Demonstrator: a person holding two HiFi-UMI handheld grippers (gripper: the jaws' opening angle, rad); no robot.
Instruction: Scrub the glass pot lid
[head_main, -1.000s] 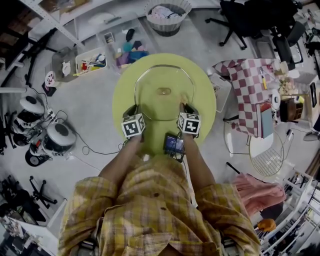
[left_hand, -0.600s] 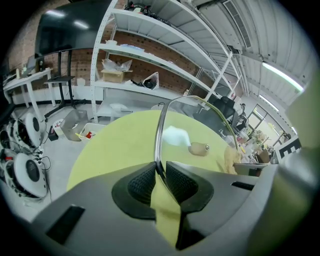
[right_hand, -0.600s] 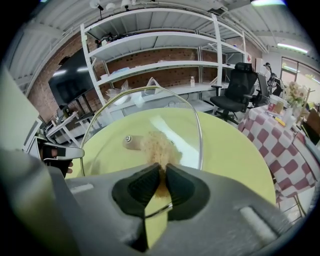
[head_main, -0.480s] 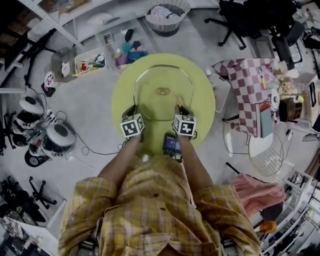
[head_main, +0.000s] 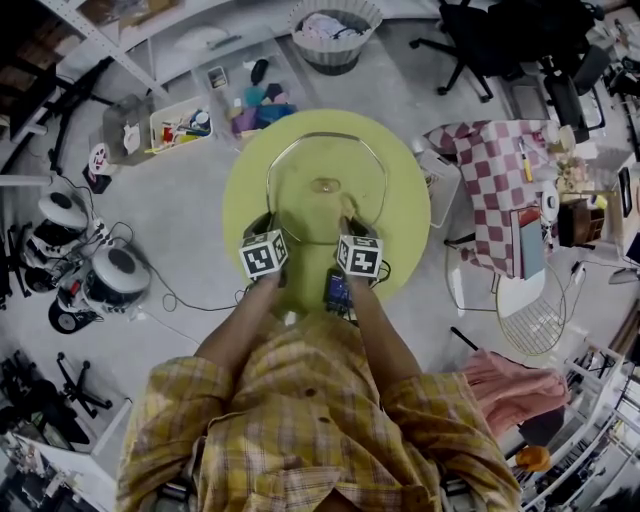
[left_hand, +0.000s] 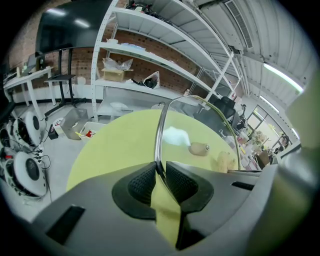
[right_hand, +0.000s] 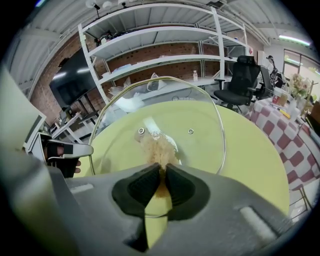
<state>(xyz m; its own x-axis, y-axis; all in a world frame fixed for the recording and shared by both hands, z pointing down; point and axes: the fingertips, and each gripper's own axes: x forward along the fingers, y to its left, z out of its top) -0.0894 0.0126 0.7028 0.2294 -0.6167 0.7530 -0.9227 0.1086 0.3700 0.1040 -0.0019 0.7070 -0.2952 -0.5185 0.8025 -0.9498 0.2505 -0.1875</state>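
Just ahead of the right claw (right_hand: 163, 172), its pinched scrubber (right_hand: 156, 149) presses the glass pot lid (right_hand: 200, 115), rim-clamped by the left claw (left_hand: 160, 172); likely mid-scrub, firm sweeps next.

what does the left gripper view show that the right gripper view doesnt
Left gripper view only: the left gripper shut on the rim of the glass pot lid, seen nearly edge-on, and round white machines on the floor. Right gripper view only: the right gripper shut on a tan scrubber pressed to the glass, a black office chair and a checked cloth. Both: the lid, the yellow-green table and white shelves.
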